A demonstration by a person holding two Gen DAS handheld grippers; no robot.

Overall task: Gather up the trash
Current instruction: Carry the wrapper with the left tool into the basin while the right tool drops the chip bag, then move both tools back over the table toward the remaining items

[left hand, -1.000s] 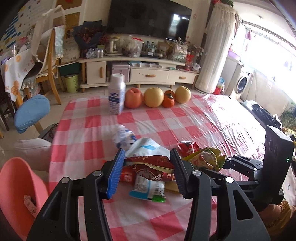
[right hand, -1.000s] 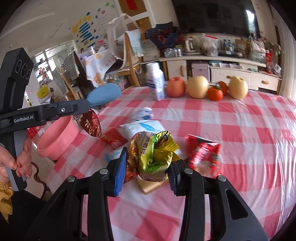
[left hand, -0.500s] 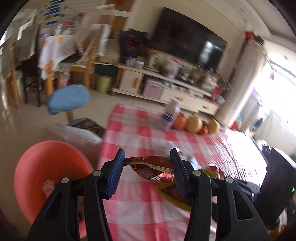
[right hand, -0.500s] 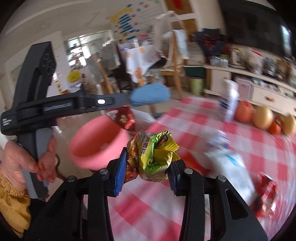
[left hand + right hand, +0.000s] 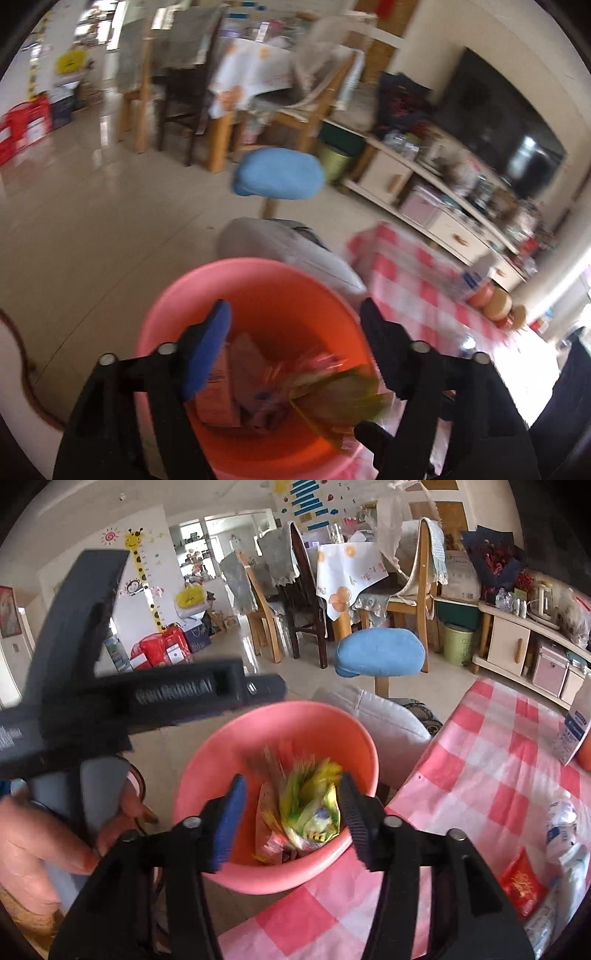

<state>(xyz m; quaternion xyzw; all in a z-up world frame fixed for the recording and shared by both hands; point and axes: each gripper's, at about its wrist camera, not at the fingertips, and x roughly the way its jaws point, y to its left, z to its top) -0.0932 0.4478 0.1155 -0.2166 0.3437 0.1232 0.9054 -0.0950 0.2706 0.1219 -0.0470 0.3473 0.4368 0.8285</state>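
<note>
Already a good share of the trash sits in the pink basin (image 5: 364,746), which stands beside the edge of the checked table (image 5: 480,775). The right gripper (image 5: 291,814) hangs over the basin's mouth; its jaws have just been opening, and the yellow-green snack bag (image 5: 312,805) between them is smeared with motion, touching neither pad, so it appears to be dropping onto the wrappers below. The left gripper (image 5: 295,350) is also above the basin (image 5: 166,314) with its jaws just parted wide and nothing pressed between them; a blurred reddish wrapper (image 5: 317,363) and a green-edged one (image 5: 340,402) show inside the rim, though whether they are falling or already settled cannot be told.

What remains looks like a smaller lot: in the right wrist view a red foil packet (image 5: 521,884), a crumpled clear plastic bottle (image 5: 561,821) and a pale bag (image 5: 569,882) lie on the tablecloth, well apart from the basin. The white carton (image 5: 576,723) at the far edge may not be rubbish.

The basin is smooth moulded plastic, round and deep with a rolled lip. The wrappers are thin, glossy, crinkled film that should spring back once released. The tablecloth carries a shiny clear cover. One pad of each gripper is blue and ridged, the other black and ribbed.
</note>
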